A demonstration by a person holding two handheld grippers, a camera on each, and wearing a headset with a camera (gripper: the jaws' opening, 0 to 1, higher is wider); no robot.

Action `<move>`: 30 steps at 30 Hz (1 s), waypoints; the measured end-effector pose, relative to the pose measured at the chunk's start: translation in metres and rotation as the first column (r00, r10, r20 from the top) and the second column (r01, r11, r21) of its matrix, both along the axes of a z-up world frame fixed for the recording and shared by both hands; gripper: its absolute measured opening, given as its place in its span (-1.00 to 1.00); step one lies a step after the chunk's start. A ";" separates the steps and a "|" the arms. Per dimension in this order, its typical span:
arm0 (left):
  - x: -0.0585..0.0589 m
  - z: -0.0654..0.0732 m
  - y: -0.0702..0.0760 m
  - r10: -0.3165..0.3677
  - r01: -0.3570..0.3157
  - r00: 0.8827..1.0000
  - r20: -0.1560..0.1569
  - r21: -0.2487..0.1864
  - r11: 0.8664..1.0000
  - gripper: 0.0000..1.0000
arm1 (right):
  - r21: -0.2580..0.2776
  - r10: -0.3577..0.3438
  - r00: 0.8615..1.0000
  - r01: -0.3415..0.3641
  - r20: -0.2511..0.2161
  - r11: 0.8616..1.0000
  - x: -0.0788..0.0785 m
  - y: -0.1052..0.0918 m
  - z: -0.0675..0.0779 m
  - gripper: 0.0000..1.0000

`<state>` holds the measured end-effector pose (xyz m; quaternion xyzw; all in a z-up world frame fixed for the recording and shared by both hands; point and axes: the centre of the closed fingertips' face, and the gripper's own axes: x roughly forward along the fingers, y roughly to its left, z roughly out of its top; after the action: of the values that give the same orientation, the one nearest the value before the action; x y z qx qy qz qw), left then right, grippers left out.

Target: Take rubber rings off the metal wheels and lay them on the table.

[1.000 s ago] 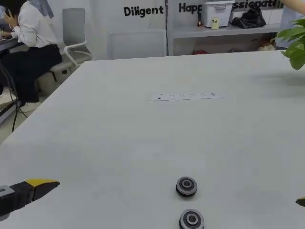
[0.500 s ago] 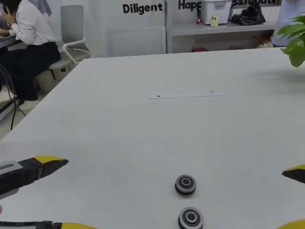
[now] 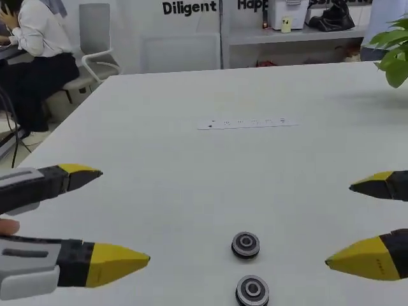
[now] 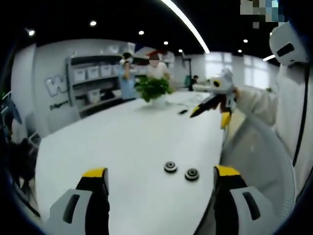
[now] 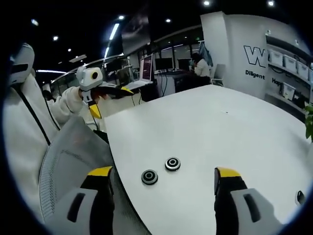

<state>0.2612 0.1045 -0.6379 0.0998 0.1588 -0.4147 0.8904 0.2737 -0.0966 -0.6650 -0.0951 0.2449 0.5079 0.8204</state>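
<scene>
Over the grey table's (image 3: 166, 146) left edge, our black, yellow-tipped left gripper (image 3: 122, 215) hung empty, jaws wide apart. By the near edge lay two small round metal wheels, the farther wheel (image 3: 245, 245) just behind the nearer wheel (image 3: 252, 291), each wearing its dark rubber ring (image 3: 245, 256). Our right gripper (image 3: 340, 223) was spread too. We judged the rings soft and grippy, best pinched at the outer rim with the dense, slide-prone wheel pinned. A second before, only one left jaw tip showed; the wheels hadn't shifted.

Pwr strip (image 3: 247, 122), plant (image 3: 391, 54), chair (image 3: 97, 32), seated person (image 3: 37, 39)
</scene>
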 end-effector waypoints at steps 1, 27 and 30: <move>0.004 0.003 -0.002 -0.008 0.008 1.000 0.010 0.002 1.000 0.80 | 0.000 0.008 1.000 -0.008 0.013 1.000 0.004 0.001 0.003 0.59; 0.034 -0.022 -0.099 -0.257 0.264 0.961 0.105 -0.055 0.963 0.43 | 0.133 0.206 0.969 -0.224 0.136 0.965 0.008 0.057 -0.029 0.39; 0.028 -0.038 -0.105 -0.273 0.277 0.959 0.078 -0.053 0.959 0.43 | 0.129 0.225 0.968 -0.239 0.111 0.963 0.005 0.060 -0.040 0.35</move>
<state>0.2894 -0.0003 -0.6764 0.1069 0.0987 -0.5355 0.8319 0.2784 -0.0368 -0.7050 -0.0890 0.1561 0.6114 0.7706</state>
